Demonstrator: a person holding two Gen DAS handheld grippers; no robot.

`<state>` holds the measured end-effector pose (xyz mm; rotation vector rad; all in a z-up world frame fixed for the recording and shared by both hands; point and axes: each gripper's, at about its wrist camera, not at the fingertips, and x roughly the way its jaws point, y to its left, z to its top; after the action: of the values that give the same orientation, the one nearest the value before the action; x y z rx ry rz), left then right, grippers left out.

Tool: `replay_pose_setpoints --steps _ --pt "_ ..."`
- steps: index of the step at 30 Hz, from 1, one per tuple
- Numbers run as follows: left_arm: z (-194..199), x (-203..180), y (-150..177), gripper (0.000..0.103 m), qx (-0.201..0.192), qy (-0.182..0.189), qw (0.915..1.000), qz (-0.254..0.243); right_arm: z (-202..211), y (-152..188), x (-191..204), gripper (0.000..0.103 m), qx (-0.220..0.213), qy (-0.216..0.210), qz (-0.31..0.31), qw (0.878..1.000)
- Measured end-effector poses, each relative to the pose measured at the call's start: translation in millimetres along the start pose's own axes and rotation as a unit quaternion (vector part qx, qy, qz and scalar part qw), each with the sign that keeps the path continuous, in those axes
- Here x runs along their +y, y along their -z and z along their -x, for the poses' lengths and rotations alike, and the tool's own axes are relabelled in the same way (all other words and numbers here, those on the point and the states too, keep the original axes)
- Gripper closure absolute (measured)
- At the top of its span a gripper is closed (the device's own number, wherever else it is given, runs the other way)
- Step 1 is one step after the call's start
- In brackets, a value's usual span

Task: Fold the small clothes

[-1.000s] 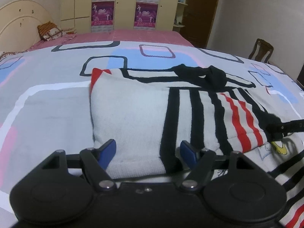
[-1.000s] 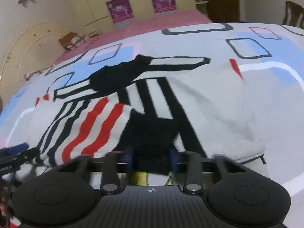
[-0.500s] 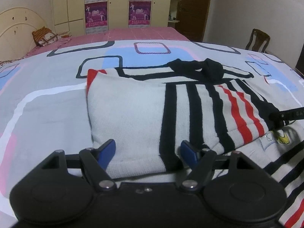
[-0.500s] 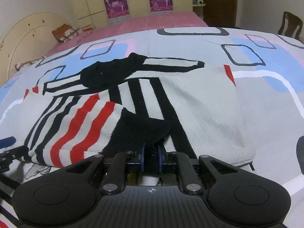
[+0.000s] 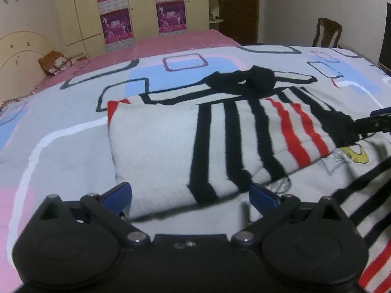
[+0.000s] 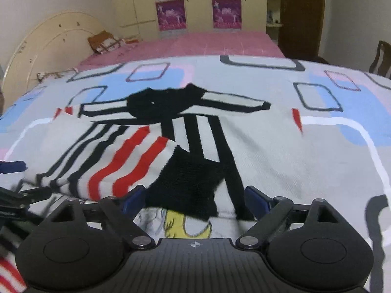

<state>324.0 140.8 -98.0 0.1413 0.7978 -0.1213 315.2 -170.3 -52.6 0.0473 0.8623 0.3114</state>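
Sweater fold laid down, both tools letting go

Sweater (image 5: 171, 146), grey knit with black and red stripes, is lying on the bed (image 5: 61, 122), a folded layer resting over the lower body where a yellow cartoon print (image 6: 188, 227) is peeking out. Black cuff (image 6: 185, 185) is lying flat just ahead of the right tool (image 6: 195, 197). Right tool's jaws have just been opening and are standing wide apart, cuff edge between them but not pinched. Left tool (image 5: 190, 195) has likewise just been opening; its jaws are standing apart either side of the folded hem, pressing nothing. Judging by this, both are releasing so the fold can settle squarely.

Around: patterned bedspread (image 6: 342, 112) under the garment, pink sheet (image 6: 207, 44) beyond, headboard (image 6: 48, 44), wardrobe with posters (image 5: 136, 12), chair (image 5: 327, 31) at the far right. Nothing is blocking the next fold; only loose knit near the blue pads (image 5: 117, 193) could be snagging.
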Motion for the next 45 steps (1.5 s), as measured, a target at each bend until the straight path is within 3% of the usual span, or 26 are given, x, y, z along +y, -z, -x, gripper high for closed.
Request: replay_pose_setpoints --steps 2,5,10,16,19,28,31,40,42,45 --pt "12.4 -6.5 2.6 0.0 -0.009 -0.006 0.9999 -0.004 20.3 6.5 -5.4 0.016 -0.018 -0.007 -0.006 1.0" --pt "32.0 -17.9 10.9 0.0 -0.013 -0.017 0.9997 -0.01 46.2 17.9 -15.3 0.027 -0.028 -0.011 -0.022 0.999" --pt "65.1 -18.1 37.8 0.0 -0.009 -0.021 0.9993 0.028 94.1 46.4 -43.5 0.027 -0.031 -0.018 -0.056 0.998" --pt "112.7 0.4 88.7 0.02 -0.008 -0.01 0.9942 0.106 140.8 94.4 -69.8 0.028 -0.02 -0.027 -0.078 0.996" --pt "128.5 3.6 111.7 0.024 0.003 -0.001 0.9909 0.134 156.8 118.6 -76.6 0.047 -0.011 -0.034 -0.082 0.996" --pt "164.0 -5.8 166.6 0.026 0.034 -0.002 0.9848 0.171 183.1 177.7 -97.7 0.047 0.016 -0.063 -0.137 0.988" --pt "171.3 -13.9 174.5 0.031 0.039 -0.001 0.9848 0.169 188.7 191.0 -100.6 0.047 0.025 -0.076 -0.145 0.986" --pt "176.2 -26.7 184.6 0.032 0.042 0.007 0.9836 0.175 191.5 214.5 -102.0 0.047 0.043 -0.106 -0.171 0.979" --pt "176.4 -27.2 184.9 0.032 0.042 0.015 0.9828 0.179 191.7 215.7 -104.7 0.047 0.045 -0.115 -0.186 0.975" --pt "176.4 -21.8 187.0 0.032 0.036 0.058 0.9762 0.206 192.6 216.7 -106.7 0.047 0.047 -0.141 -0.208 0.967"
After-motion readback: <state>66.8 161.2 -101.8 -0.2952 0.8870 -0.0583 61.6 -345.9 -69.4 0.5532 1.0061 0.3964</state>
